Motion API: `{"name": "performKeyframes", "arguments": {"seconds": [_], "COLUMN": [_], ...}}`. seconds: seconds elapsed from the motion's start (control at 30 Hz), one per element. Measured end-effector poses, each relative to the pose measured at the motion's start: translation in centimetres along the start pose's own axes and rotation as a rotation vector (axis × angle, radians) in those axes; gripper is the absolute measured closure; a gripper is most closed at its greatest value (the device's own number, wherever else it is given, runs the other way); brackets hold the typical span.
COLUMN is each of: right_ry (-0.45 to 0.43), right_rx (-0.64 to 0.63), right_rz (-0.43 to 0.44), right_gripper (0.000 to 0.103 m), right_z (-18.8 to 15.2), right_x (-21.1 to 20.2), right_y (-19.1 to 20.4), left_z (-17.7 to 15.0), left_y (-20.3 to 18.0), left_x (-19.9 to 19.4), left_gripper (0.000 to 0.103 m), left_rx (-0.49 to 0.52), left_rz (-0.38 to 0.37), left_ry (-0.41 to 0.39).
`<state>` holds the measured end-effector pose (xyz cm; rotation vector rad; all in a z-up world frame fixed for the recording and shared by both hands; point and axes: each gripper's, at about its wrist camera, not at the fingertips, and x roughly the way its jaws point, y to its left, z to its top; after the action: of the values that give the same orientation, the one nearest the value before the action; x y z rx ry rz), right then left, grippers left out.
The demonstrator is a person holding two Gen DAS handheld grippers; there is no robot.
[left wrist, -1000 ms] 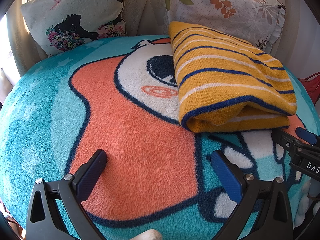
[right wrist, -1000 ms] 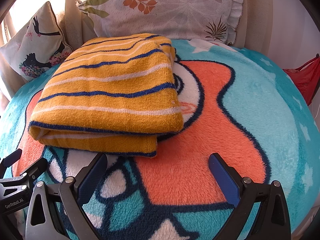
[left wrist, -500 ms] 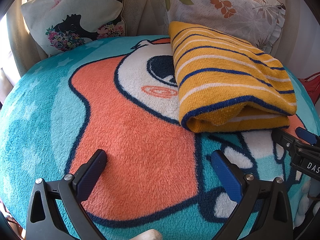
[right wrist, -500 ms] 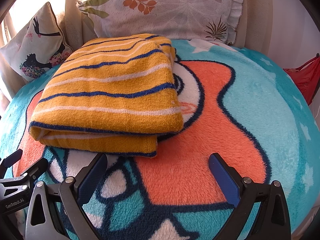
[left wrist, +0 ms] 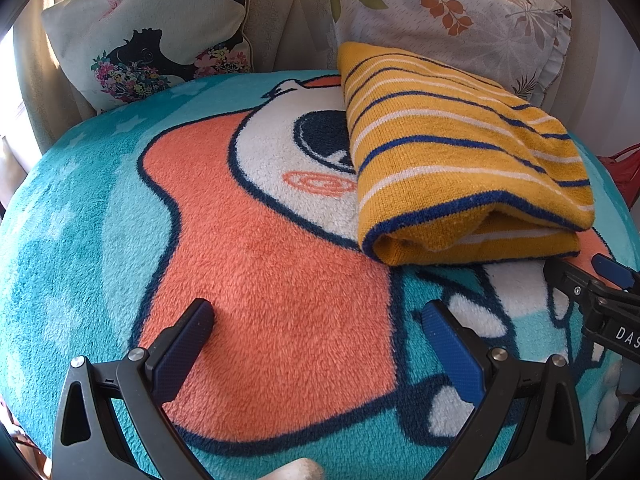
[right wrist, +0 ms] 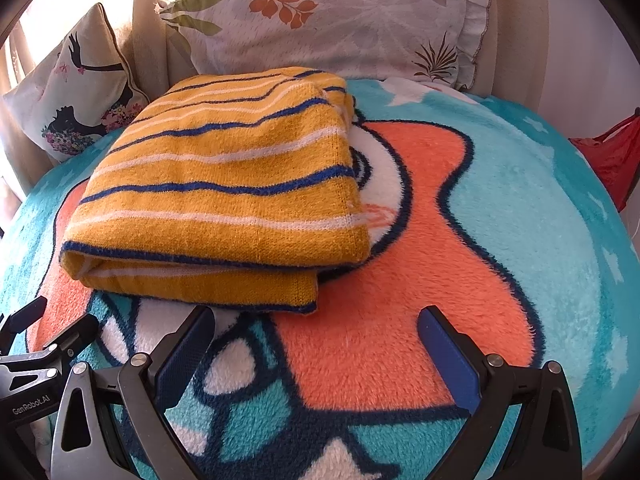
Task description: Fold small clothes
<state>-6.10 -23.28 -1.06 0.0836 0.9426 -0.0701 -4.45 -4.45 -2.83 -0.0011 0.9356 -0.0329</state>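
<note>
A yellow knit garment with blue and white stripes lies folded into a thick rectangle on the fleece blanket. It also shows in the right wrist view. My left gripper is open and empty, low over the blanket, to the near left of the garment. My right gripper is open and empty, just in front of the garment's near edge. The right gripper's fingers show at the right edge of the left wrist view. The left gripper's fingers show at the left edge of the right wrist view.
The teal, orange and white cartoon blanket covers the bed. A leaf-print pillow and a cushion with a black figure lean at the back. Something red lies past the blanket's right edge.
</note>
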Motion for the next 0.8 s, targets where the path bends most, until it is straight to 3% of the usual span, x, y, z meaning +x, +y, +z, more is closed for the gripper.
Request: {"name": "performKeyframes", "arguments": {"seconds": [0.8], "right_ry": [-0.028], "right_rx": [0.027], "right_rz": [0.078], "right_gripper": [0.0], "right_z": [-0.1], "right_x": [-0.4], "right_y": [-1.2], "left_z": [0.1], "left_y": [0.0], "left_x": [0.1], "left_gripper": [0.0], "left_rx": [0.001], "left_rz": [0.004], "left_ry": [0.002]}}
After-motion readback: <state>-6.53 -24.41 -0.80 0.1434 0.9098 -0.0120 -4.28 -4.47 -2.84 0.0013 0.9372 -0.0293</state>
